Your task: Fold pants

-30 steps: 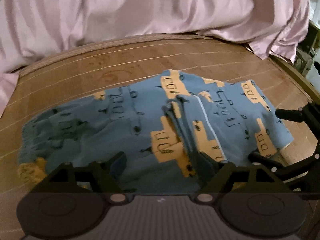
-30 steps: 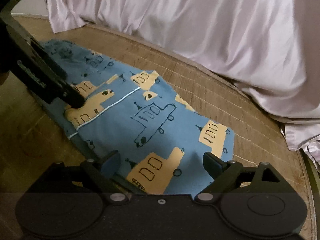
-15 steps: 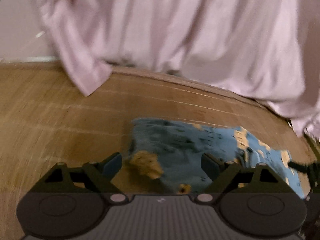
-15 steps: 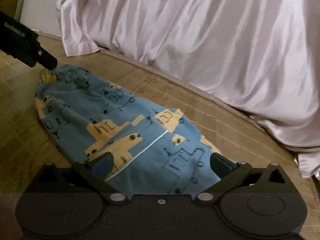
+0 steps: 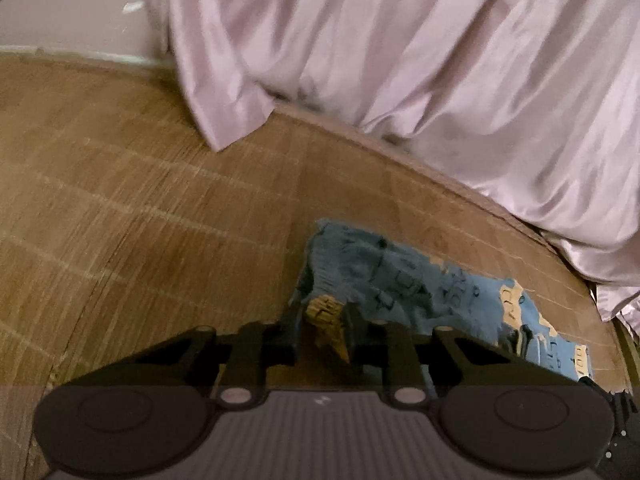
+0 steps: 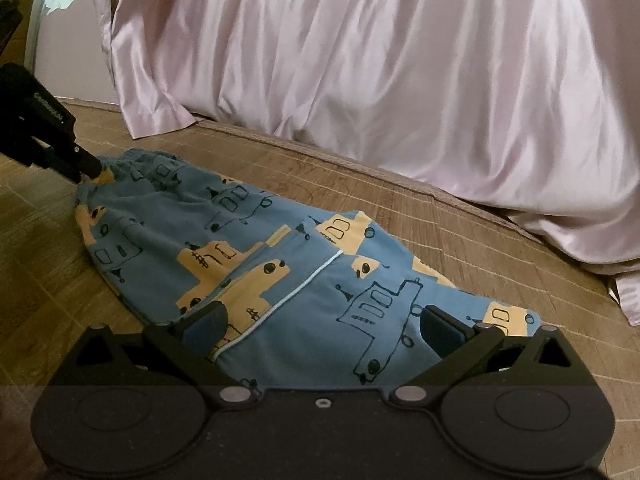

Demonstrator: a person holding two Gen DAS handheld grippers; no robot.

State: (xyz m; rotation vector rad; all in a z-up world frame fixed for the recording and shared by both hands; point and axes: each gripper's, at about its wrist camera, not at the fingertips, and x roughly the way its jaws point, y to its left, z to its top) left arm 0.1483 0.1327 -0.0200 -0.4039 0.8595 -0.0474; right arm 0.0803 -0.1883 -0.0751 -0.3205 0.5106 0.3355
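Blue pants [image 6: 280, 264] printed with yellow and outlined vehicles lie folded lengthwise on the wooden floor, their waistband [image 6: 148, 160] at the far left. My left gripper [image 5: 322, 330] is shut on a yellow patch at the waistband corner [image 5: 324, 312]; in the right wrist view it appears as a black finger [image 6: 56, 148] pinching that same end. My right gripper [image 6: 324, 324] stands open low over the leg end of the pants, the cloth lying between its spread fingers.
A pink satin bedspread [image 6: 380, 80] hangs down to the floor along the far side, just beyond the pants. Bare wooden floor [image 5: 140, 220] extends to the left of the waistband. A pale wall [image 5: 60, 8] shows at the top left.
My left gripper swung from the middle of the pants to the waistband end and shut on its corner. My right gripper dropped lower over the leg end and stayed open.
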